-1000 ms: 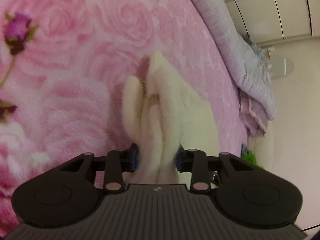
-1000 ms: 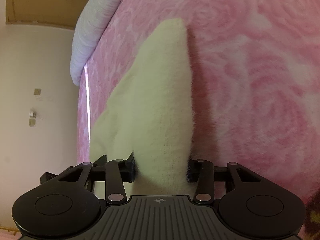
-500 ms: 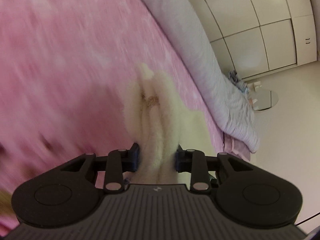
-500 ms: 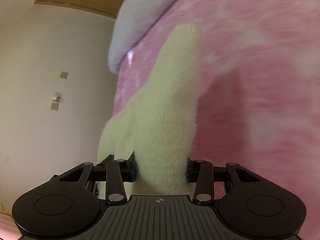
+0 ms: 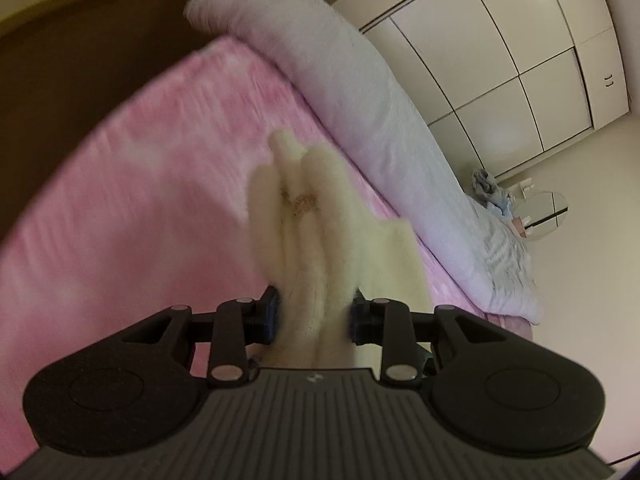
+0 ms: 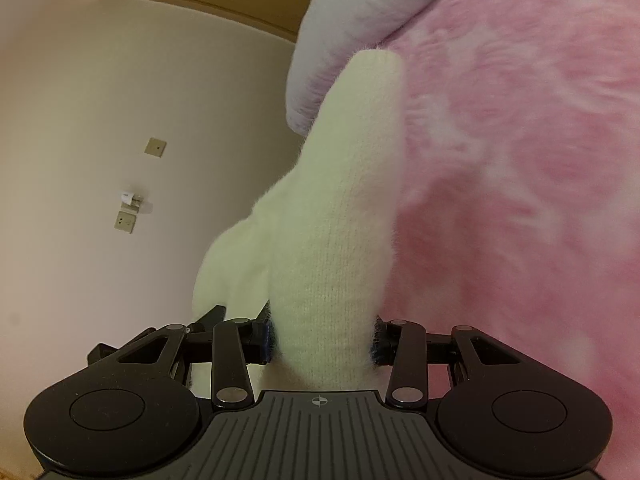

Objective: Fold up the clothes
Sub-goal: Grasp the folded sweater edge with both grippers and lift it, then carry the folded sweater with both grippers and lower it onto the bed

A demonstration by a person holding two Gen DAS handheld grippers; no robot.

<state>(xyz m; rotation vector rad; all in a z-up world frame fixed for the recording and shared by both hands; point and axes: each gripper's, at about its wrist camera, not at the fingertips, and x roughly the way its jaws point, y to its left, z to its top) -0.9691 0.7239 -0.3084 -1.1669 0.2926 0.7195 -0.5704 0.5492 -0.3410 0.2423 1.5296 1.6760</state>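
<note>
Cream fuzzy knit is bunched in vertical folds and pinched between both fingers of the left gripper, jaws closed on it. It stands up from the jaws w/ a small tan/brown mark near the top of the folds; a flatter flap of the same knit spreads off to the right, over the pink blanket. Can't tell if the lower part of the garment touches the bed.

Right wrist view: same knit, a smoother fold w/ visible ribbing, is clamped by the right gripper, fingers pressed in on both sides. A second lobe of knit hangs off to the left, beside the left finger. The tip of the fold points up toward the pale lilac duvet.

Blanket is blurred in both views; rose pattern barely readable. In the left wrist view the duvet lies rolled along the blanket's far edge, touching it. Beyond it: white wardrobe doors, a round mirror w/ a heap of bluish cloth just beside it, dark headboard at upper left. In the right wrist view: plain wall w/ a switch plate and a socket w/ something plugged in.
</note>
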